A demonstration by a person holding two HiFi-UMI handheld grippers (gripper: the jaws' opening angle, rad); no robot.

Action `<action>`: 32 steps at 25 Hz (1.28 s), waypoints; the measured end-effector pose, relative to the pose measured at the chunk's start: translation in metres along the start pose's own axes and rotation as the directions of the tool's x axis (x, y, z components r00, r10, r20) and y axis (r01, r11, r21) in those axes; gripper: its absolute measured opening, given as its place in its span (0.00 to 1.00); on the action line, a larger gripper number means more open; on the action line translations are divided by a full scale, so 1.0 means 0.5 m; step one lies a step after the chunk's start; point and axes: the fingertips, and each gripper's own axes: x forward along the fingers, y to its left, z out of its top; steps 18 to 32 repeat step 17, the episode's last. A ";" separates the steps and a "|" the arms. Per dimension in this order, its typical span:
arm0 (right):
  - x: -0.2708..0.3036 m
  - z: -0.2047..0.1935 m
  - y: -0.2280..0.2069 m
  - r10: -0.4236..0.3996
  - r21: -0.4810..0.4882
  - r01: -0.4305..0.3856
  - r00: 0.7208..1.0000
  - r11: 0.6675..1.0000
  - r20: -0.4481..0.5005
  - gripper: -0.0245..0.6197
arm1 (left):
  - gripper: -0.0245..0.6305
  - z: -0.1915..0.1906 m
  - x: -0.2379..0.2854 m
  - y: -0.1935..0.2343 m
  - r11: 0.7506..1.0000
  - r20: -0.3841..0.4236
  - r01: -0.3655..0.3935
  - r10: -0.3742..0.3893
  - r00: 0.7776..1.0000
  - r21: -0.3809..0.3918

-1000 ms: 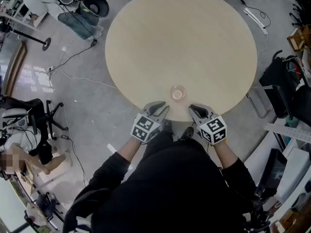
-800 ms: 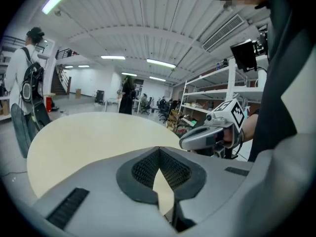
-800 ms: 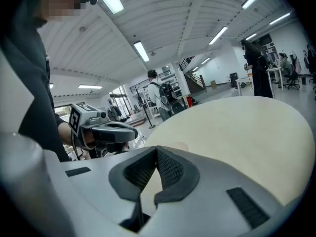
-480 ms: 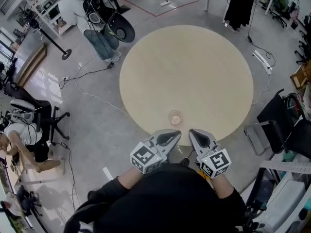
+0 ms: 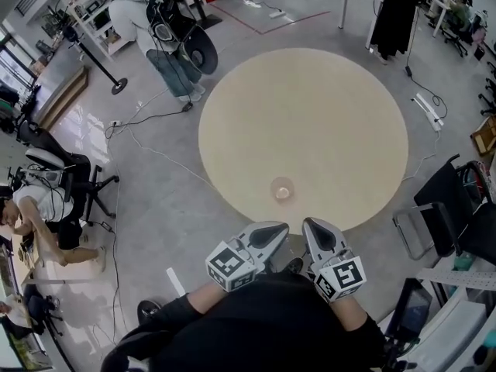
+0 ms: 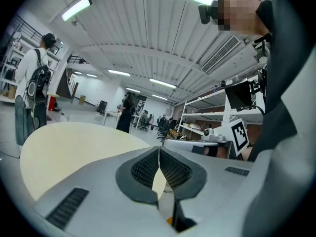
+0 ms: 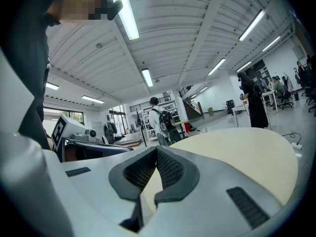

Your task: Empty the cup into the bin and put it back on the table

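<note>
Both the left gripper [image 5: 280, 229] and the right gripper [image 5: 311, 227] now hang back from the near rim of the round table [image 5: 310, 107], which they reached a second ago. Each has its jaws pressed together, empty. The cup [image 5: 282, 191] stands on the tabletop just ahead of them, either awaiting pickup or already returned. Cabled workshop floor [image 5: 155, 177] surrounds it.

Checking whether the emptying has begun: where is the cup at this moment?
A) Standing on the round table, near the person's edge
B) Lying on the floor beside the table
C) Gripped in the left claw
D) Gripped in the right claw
A: the cup stands on the table close to the person's edge, while the left claw and right claw are both shut, empty and short of it.
</note>
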 end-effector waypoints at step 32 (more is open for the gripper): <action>-0.013 -0.026 0.045 -0.009 -0.012 0.009 0.999 1.000 -0.031 0.06 | 0.07 -0.019 -0.037 -0.017 0.999 -0.006 -0.013 0.012 1.000 -0.040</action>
